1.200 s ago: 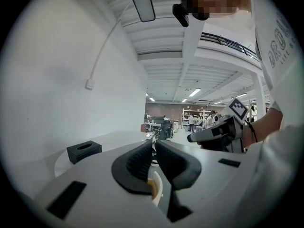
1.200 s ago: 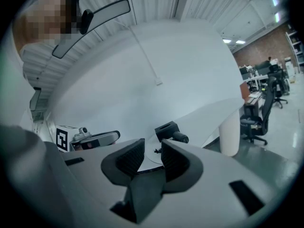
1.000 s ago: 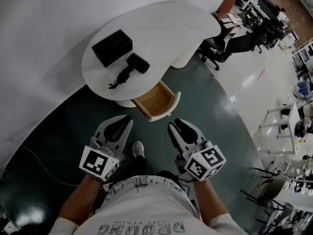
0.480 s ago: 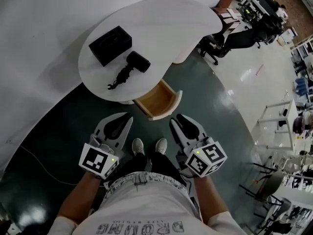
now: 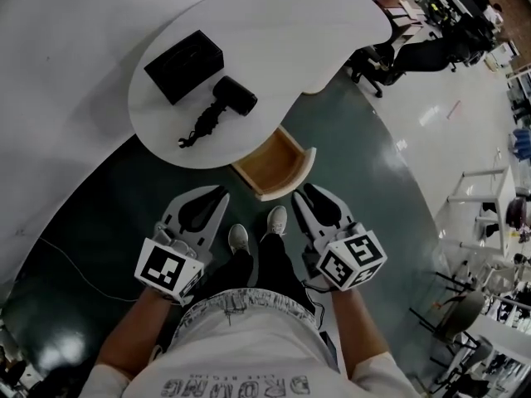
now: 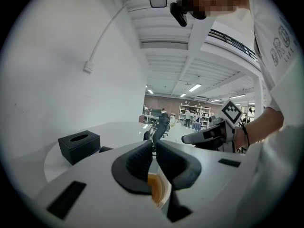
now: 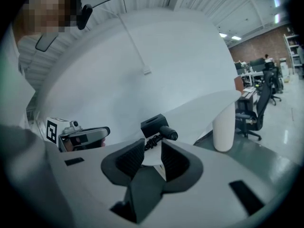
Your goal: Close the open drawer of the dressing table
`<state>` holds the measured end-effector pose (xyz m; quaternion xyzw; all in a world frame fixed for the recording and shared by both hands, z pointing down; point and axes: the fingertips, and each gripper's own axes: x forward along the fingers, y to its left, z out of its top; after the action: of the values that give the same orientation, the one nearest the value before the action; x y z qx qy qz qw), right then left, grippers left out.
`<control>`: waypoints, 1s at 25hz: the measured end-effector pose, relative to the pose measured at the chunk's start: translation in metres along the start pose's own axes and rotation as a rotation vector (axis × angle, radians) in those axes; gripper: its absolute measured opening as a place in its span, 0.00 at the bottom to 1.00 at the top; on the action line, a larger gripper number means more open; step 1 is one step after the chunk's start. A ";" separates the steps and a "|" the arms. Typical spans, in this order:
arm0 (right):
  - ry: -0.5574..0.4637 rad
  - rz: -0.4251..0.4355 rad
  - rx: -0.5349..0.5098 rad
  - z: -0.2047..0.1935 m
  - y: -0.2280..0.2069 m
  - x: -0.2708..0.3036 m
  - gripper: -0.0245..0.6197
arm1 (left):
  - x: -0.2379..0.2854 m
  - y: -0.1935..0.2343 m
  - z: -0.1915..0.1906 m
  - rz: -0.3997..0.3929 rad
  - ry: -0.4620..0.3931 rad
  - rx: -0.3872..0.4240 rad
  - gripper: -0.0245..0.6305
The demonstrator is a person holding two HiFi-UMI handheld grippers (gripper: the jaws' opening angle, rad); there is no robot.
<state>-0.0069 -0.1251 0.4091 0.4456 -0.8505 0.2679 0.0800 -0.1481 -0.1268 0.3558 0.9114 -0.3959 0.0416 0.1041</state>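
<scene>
The white dressing table (image 5: 274,31) has its drawer (image 5: 274,162) pulled out, showing a wooden inside and a white front. Both grippers hang side by side short of the drawer front, touching nothing. My left gripper (image 5: 217,196) (image 6: 154,144) holds nothing, and only a narrow slit shows between its pads. The drawer's wood (image 6: 154,189) shows below that slit. My right gripper (image 5: 300,196) (image 7: 153,144) stands open with a wider gap and nothing in it. It points at the table top (image 7: 199,113).
A black tissue box (image 5: 184,66) (image 6: 78,144) and a black hair dryer (image 5: 235,96) (image 7: 167,133) with its cord lie on the table top. The person's shoes (image 5: 239,239) stand just before the drawer. Office chairs (image 5: 398,65) are at the right, a white wall at the left.
The person has stepped closer to the table and both shoes have come into view. Both grippers have sunk a little and moved toward the drawer, which stays open.
</scene>
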 end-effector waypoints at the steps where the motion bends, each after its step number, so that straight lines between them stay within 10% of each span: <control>1: 0.007 -0.005 0.003 -0.002 -0.007 0.003 0.22 | 0.005 0.000 -0.003 -0.002 0.012 0.002 0.10; 25: 0.274 -0.092 0.127 -0.178 -0.188 0.054 0.22 | 0.099 -0.014 -0.103 -0.007 0.330 -0.032 0.10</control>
<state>0.0937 -0.1567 0.6519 0.4474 -0.7917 0.3754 0.1792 -0.0694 -0.1648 0.4700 0.8918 -0.3708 0.1841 0.1826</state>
